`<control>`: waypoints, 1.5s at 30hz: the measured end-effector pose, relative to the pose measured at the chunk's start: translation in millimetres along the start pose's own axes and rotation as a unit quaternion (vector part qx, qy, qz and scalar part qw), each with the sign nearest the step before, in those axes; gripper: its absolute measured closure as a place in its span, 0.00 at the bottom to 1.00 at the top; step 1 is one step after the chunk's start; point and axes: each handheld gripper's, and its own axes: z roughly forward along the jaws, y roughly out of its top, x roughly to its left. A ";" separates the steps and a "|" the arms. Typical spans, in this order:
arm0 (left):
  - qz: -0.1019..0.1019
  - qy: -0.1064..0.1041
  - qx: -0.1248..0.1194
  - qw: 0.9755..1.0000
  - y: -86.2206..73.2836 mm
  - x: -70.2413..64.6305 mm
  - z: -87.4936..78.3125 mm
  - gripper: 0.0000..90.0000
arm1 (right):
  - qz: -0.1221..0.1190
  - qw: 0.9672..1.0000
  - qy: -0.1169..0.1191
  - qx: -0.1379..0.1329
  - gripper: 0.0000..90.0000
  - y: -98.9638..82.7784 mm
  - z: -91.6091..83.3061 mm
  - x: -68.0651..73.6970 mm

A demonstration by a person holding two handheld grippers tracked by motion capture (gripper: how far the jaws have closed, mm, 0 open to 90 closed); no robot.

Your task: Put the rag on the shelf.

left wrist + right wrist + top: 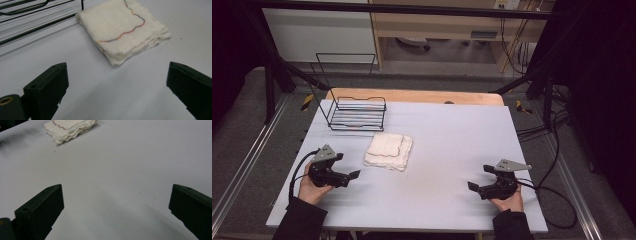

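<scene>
A folded white cloth (pixel 388 151) with a wavy coloured stitch line lies flat on the grey table (pixel 452 145), left of centre. In the left gripper view the cloth (pixel 123 27) sits just ahead of my left gripper (pixel 117 82), whose jaws stand wide apart with nothing between them. From above, the left gripper (pixel 348 165) rests at the table's left, a short way left of the cloth. My right gripper (pixel 478 177) is near the front right, open and empty. The right gripper (pixel 117 205) faces the cloth (pixel 70 128) from far off.
A black wire rack (pixel 357 114) stands at the table's back left, just behind the cloth; its bars (pixel 30 22) appear in the left gripper view. Cables trail off both grippers. Metal frame bars surround the table.
</scene>
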 end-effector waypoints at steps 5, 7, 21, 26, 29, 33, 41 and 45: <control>-0.013 0.012 0.007 1.000 14.1 2.5 8.3 0.06 | 0.002 1.000 -0.001 -0.002 0.00 0.1 0.4 0.2; -0.020 0.014 0.009 1.000 19.8 4.4 13.1 0.07 | 0.002 1.000 -0.001 -0.002 0.00 0.1 0.3 0.2; -0.079 0.046 0.024 0.996 36.1 16.3 51.8 0.33 | -0.001 1.000 -0.003 0.000 0.00 0.2 0.2 -0.2; -0.080 0.037 0.061 0.994 30.3 15.2 65.0 0.46 | -0.001 1.000 -0.003 0.001 0.00 0.2 0.2 -0.3; -0.087 0.030 0.062 0.994 29.5 13.1 68.0 0.56 | 0.000 1.000 -0.002 0.000 0.00 0.2 0.3 0.0; -0.088 0.030 0.065 0.994 30.0 9.7 69.4 0.66 | 0.000 1.000 -0.002 0.000 0.00 0.3 0.2 0.0; -0.089 0.041 0.069 0.993 29.3 1.7 69.5 0.82 | -0.003 1.000 -0.002 -0.001 0.00 2.9 2.0 3.1; -0.094 0.044 0.064 0.993 27.3 -1.5 68.6 0.89 | -0.007 1.000 -0.003 0.000 0.00 6.3 3.9 6.6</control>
